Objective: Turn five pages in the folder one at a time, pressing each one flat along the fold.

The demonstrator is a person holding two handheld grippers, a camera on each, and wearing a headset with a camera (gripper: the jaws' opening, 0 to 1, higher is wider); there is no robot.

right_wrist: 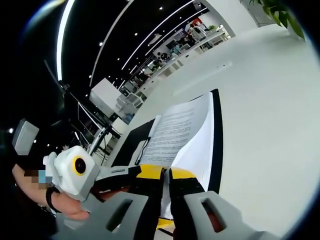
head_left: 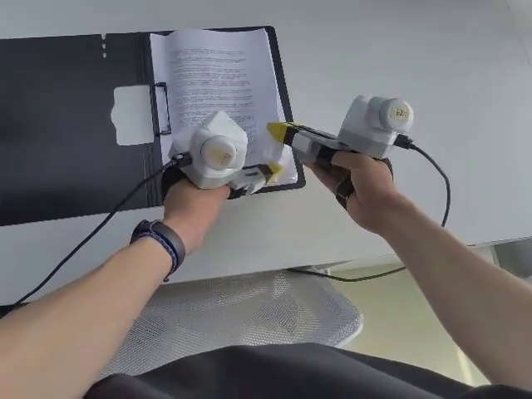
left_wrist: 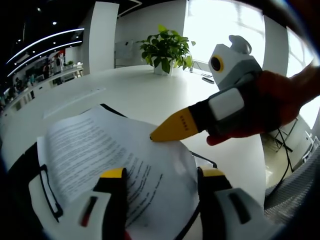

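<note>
Folder (head_left: 66,125), one (left claw (left_wrist: 162,175), right claw (right_wrist: 166,173))

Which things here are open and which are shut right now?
folder, open, lying flat on the table.
top page, on the folder's right side, not turned over.
left tool, open, jaws apart over the page.
right tool, shut, tip at the page's right edge.

printed lines on page (head_left: 218,79), none legible
</note>
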